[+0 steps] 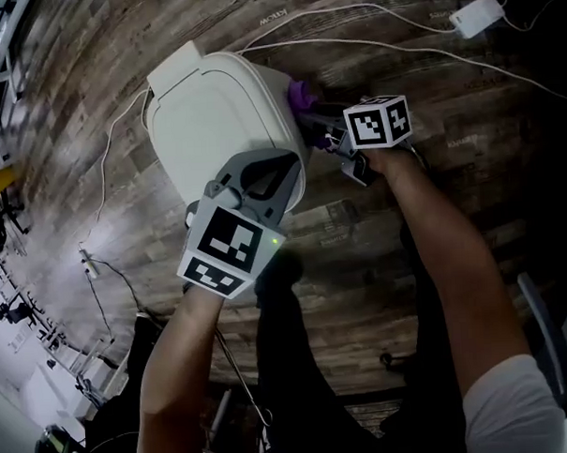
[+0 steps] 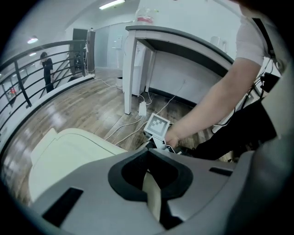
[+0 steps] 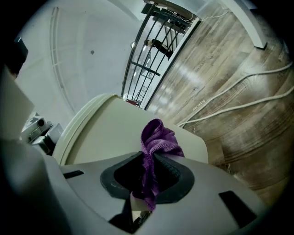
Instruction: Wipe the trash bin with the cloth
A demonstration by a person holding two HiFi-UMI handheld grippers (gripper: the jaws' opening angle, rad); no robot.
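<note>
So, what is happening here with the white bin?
A person works with two tools at a white trash bin. The right tool is shut on a purple cloth and holds it at the bin's side. The left tool, jaws together, sits at the bin's near edge, perhaps to steady it.
</note>
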